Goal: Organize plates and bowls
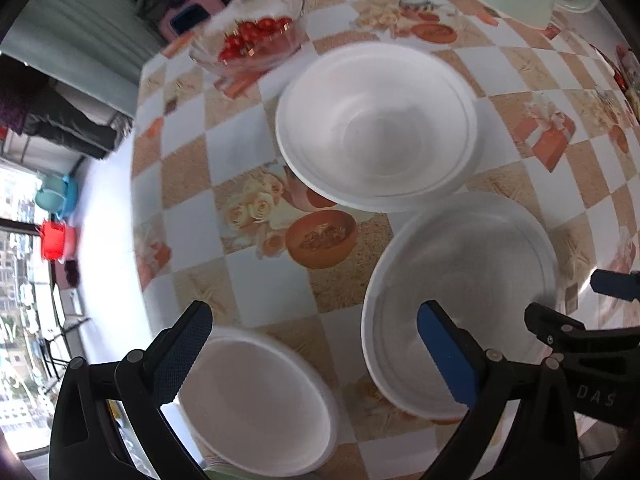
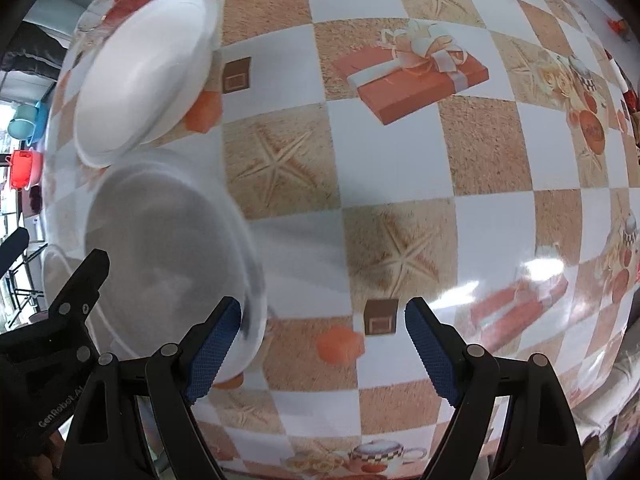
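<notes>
Left gripper (image 1: 312, 344) hangs wide and empty, its jaws straddling the rim of the near bowl (image 1: 256, 404) at 6 o'clock. The plate (image 1: 460, 300) lies at 4 o'clock; its edge almost meets the far bowl (image 1: 376, 124) at 12. Right gripper (image 2: 322, 336), also wide and empty, hovers over open tablecloth (image 2: 400, 168), the plate's rim just beside its left finger

Both black plastic tongs (image 1: 316, 354) (image 2: 322, 350) carry blue textured pads (image 2: 214, 350), round silver rivets and faint white lettering.
</notes>
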Demonstrator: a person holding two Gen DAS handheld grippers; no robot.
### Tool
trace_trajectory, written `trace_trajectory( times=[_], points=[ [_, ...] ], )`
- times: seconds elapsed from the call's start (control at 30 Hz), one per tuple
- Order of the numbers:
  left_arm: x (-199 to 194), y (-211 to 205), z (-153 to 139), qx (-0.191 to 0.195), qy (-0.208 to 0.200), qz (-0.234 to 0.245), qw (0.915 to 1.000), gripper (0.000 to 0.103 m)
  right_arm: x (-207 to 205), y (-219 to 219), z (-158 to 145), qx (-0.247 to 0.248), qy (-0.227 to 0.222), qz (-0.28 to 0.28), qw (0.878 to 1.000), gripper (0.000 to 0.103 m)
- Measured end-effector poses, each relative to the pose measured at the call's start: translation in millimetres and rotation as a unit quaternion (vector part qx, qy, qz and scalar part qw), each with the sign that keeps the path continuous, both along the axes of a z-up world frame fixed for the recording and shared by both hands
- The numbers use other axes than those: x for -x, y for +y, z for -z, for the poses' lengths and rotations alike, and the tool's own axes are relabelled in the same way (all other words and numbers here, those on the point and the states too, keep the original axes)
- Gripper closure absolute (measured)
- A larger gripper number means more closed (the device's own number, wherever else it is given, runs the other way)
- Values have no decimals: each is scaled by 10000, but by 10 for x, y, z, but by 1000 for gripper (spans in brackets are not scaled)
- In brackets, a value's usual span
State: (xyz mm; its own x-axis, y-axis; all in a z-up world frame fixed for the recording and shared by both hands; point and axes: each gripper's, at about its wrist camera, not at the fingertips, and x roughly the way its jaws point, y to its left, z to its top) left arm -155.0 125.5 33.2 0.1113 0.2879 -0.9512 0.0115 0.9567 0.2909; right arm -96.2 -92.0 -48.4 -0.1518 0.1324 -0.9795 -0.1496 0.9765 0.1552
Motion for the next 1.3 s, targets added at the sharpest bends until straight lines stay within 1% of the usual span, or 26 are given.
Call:
trace_trajectory(
  times=[0.1,0.2,0.27,0.3,0.37,0.4,0.47,0.5,0.53,0.57,0.6,0.63,0.67,0.7,0.73,0.8,0.83,0.97,1.1,1.23,1.3],
  points=[
    [-53,0,110,100,161,-30,9998,2,-80,-17,64,96,-4,-130,9999,18],
    [-66,-42,207,171,308,64,9994,8,-111,16,81,147,-67,-258,9995,18],
    [-68,-71,225,243,327,58,9992,16,-128,50,88,119,-87,-305,9994,18],
    [-72,-103,238,280,345,65,9990,18,-131,55,82,106,-99,-335,9993,18],
    [-68,-169,269,288,416,111,9987,30,-118,64,54,51,-129,-395,9991,18],
    [-66,-192,284,261,451,124,9986,33,-129,67,48,-44,-139,-426,9990,18],
    [-38,-243,333,192,571,160,9981,47,-124,107,-19,-268,-125,-433,9986,18],
    [-29,-256,347,184,598,154,9979,51,-121,111,-23,-384,-82,-408,9984,26],
    [-14,-259,374,194,661,126,9975,58,-107,100,-30,-502,-15,-367,9981,36],
    [-3,-263,397,208,718,99,9972,61,-113,112,-5,-710,127,-298,9970,53],
    [7,-279,420,273,744,65,9968,62,-106,125,5,-779,170,-268,9965,59],
    [14,-295,424,289,743,58,9968,64,-96,164,-4,-850,154,-358,9956,64],
    [26,-331,425,292,743,66,9968,66,-84,200,-7,-932,179,-445,9945,77],
    [31,-384,428,312,751,106,9966,67,-66,222,-5,-933,201,-508,9941,84],
    [31,-424,434,310,758,130,9966,68,-38,235,7,-867,234,-567,9943,86],
    [52,-554,450,267,754,208,9966,68,0,167,40,-855,289,-498,9947,86],
    [62,-589,453,315,748,193,9965,68,24,132,48,-861,338,-482,9946,86],
    [186,-848,510,413,812,272,9955,68,187,-49,42,-661,306,-736,9946,86],
    [481,-1229,574,543,848,413,9941,68,463,-360,60,-582,399,-769,9945,86],
    [761,-1609,645,551,900,631,9924,68,716,-630,108,-469,459,-761,9949,86],
    [894,-1749,674,641,937,618,9916,68,832,-746,111,-435,464,-738,9952,86]
  ],
)
